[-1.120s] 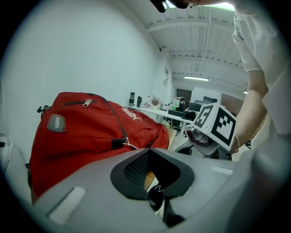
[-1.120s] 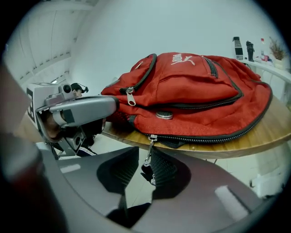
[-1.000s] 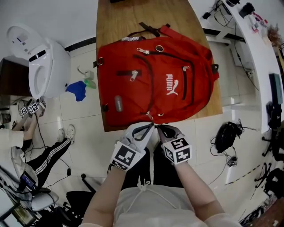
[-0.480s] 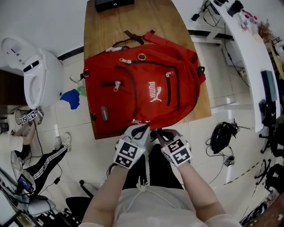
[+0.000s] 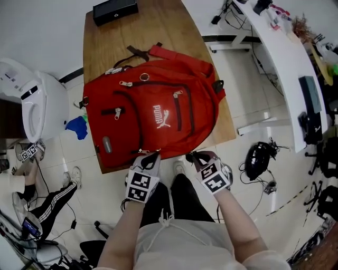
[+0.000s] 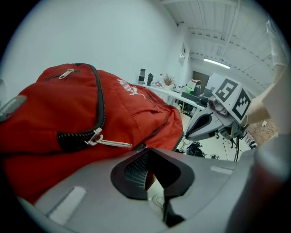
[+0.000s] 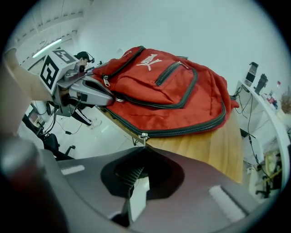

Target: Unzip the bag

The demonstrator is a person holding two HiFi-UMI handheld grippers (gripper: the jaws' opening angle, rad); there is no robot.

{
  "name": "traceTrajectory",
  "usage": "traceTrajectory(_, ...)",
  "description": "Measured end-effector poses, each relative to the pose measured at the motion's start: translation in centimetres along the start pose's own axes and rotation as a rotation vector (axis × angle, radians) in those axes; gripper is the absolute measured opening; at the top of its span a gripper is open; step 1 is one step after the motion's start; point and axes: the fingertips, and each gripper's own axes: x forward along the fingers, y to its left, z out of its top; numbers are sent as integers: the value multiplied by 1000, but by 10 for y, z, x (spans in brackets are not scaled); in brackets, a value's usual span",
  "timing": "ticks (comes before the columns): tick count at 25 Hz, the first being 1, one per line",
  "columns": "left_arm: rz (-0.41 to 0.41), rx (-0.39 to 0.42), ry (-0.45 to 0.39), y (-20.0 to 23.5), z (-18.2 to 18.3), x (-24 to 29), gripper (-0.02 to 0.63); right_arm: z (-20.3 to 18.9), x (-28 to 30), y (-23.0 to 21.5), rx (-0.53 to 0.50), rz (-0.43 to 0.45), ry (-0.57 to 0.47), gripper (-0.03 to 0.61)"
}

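A red backpack [image 5: 153, 113] lies flat on the wooden table [image 5: 158, 26], its bottom edge towards me. My left gripper [image 5: 152, 154] is shut at that bottom edge, and red fabric [image 6: 68, 109] runs right up to the jaw tips [image 6: 144, 149], so it pinches the bag's edge. My right gripper [image 5: 189, 155] is shut further right along the same edge. A small silver zipper pull [image 7: 143, 135] of the main dark zipper [image 7: 191, 129] hangs into its closed tips [image 7: 144, 146]. Another silver pull [image 6: 107, 142] lies just beyond the left jaws.
A black box [image 5: 115, 10] sits at the table's far end. On the floor to the left are a white appliance [image 5: 31, 105] and a blue cloth [image 5: 75, 128], with a seated person's legs [image 5: 50, 195] nearby. A white desk [image 5: 280, 52] and a black object [image 5: 260, 158] stand to the right.
The two grippers, close together at the bag's bottom edge before, have drawn apart, the right one to the right. The head view has shifted, so the bag sits further left and higher.
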Motion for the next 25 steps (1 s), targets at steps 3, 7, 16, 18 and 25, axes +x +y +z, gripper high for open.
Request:
traceTrajectory(3,27,24,41,0,-2,3,6,-5,-6,-15,-14,-11,24,8)
traceTrajectory(7,67,53,104,0,-5,7,6,-9,-15,-37,-17,-34,39,8)
traceTrajectory(16,56,20,212,2,-11,12,6,-2,-36,-94,12,-64,52,8)
traceTrajectory(18,53,10,208,2,-11,12,6,-1,-40,-108,4,-72,60,8)
traceTrajectory(25,41,-93,169,5,-13,12,6,18,-46,-145,0,-99,39,8)
